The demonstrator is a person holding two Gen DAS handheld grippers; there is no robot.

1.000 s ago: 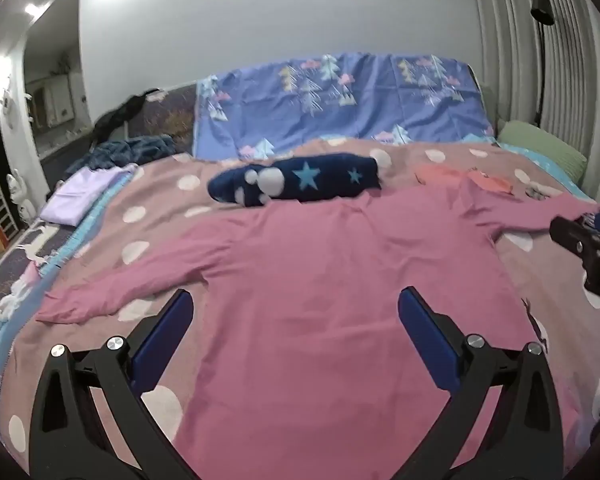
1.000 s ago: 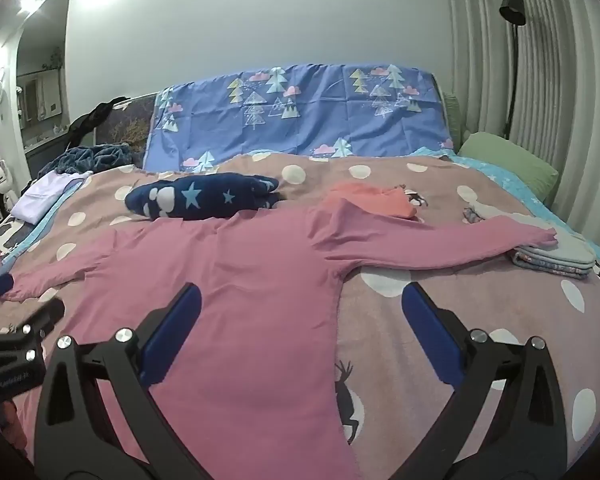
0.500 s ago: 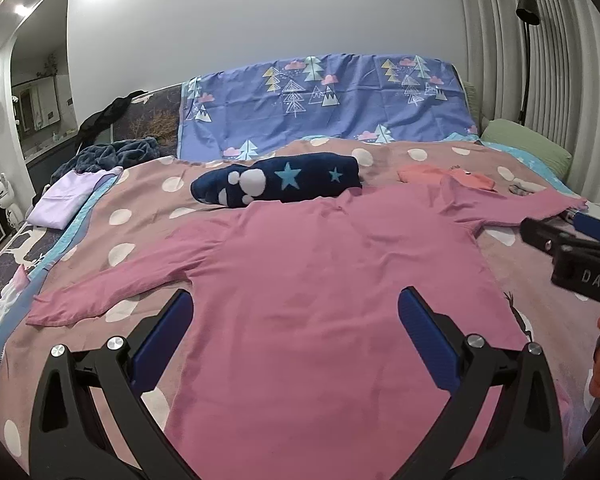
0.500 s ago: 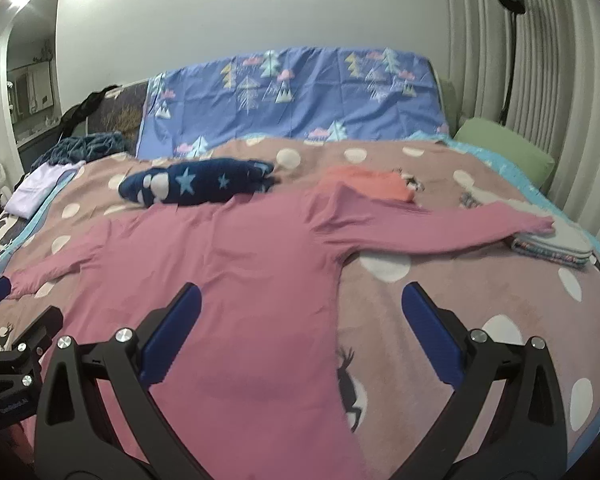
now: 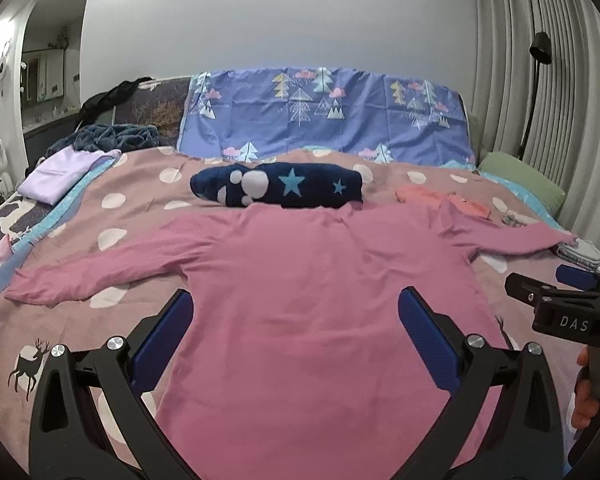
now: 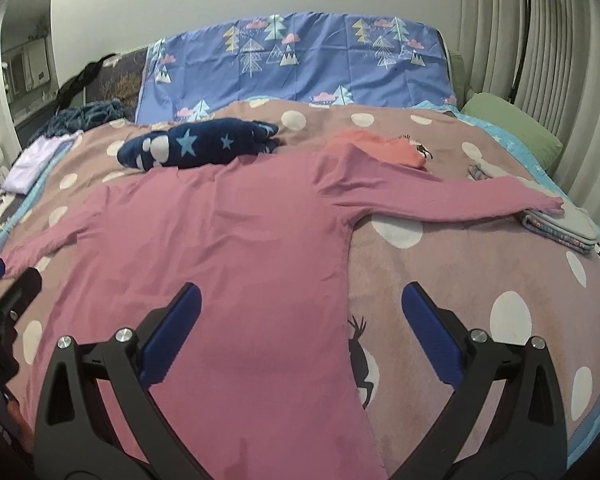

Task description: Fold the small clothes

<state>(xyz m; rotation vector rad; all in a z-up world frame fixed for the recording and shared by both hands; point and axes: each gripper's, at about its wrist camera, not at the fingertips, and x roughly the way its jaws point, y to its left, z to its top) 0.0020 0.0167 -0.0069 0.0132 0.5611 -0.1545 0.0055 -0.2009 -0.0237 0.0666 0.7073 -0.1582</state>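
Observation:
A pink long-sleeved shirt (image 5: 320, 292) lies flat on the bed with both sleeves spread out; it also shows in the right wrist view (image 6: 220, 248). My left gripper (image 5: 296, 336) is open and empty, above the shirt's lower body. My right gripper (image 6: 300, 332) is open and empty, above the shirt's lower right edge. The right gripper also shows at the right of the left wrist view (image 5: 560, 304). The left gripper's tip shows at the left edge of the right wrist view (image 6: 4, 300).
A dark blue starred garment (image 5: 284, 190) lies beyond the collar. An orange garment (image 6: 380, 146) lies by the right shoulder. A folded stack (image 6: 560, 226) sits under the right cuff. A lilac garment (image 5: 60, 172) lies far left, a green pillow (image 6: 512, 128) far right.
Both grippers have pulled back and risen a little from the shirt, still open. The shirt has not moved.

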